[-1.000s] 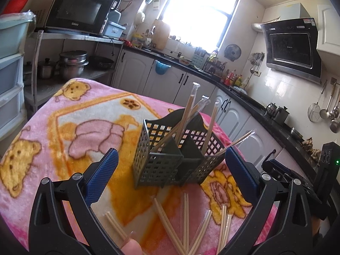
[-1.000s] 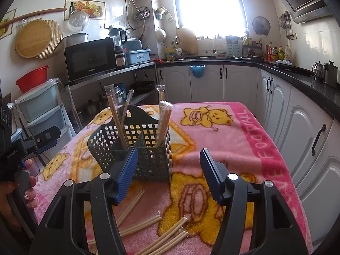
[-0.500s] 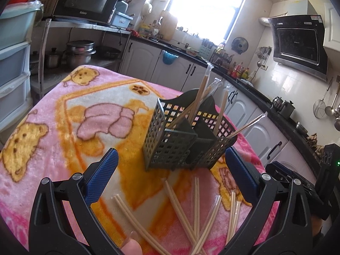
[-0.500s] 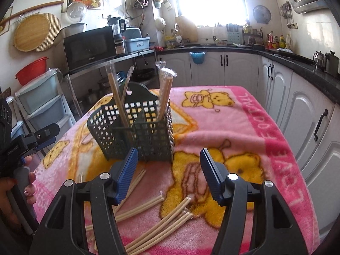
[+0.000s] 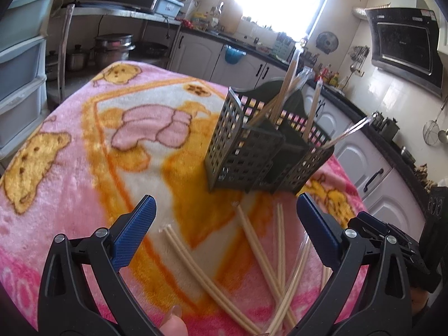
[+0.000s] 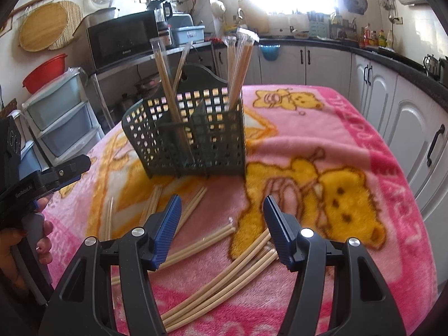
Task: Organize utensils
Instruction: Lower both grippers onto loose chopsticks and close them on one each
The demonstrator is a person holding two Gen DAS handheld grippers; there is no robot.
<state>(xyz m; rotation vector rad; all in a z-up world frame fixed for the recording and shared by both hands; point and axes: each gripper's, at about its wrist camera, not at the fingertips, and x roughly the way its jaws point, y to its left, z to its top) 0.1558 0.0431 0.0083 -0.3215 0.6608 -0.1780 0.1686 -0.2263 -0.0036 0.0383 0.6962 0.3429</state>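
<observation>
- While several wrapped chopstick pairs (image 6: pixel 243 56) already stand in the grey caddy (image 6: pixel 184 140), others lie loose (image 6: pixel 218 282) on the blanket just before it.
- Step in hand, as judged: approach for a pick-up.
- Left gripper (image 5: pixel 224 229) and right gripper (image 6: pixel 222 224) hover with jaws apart, empty.
- Next move calls for closing on one pair only.
- Surface: pink bear-print blanket (image 6: pixel 322 145); kitchen cabinets (image 6: pixel 378 89) beyond.
</observation>
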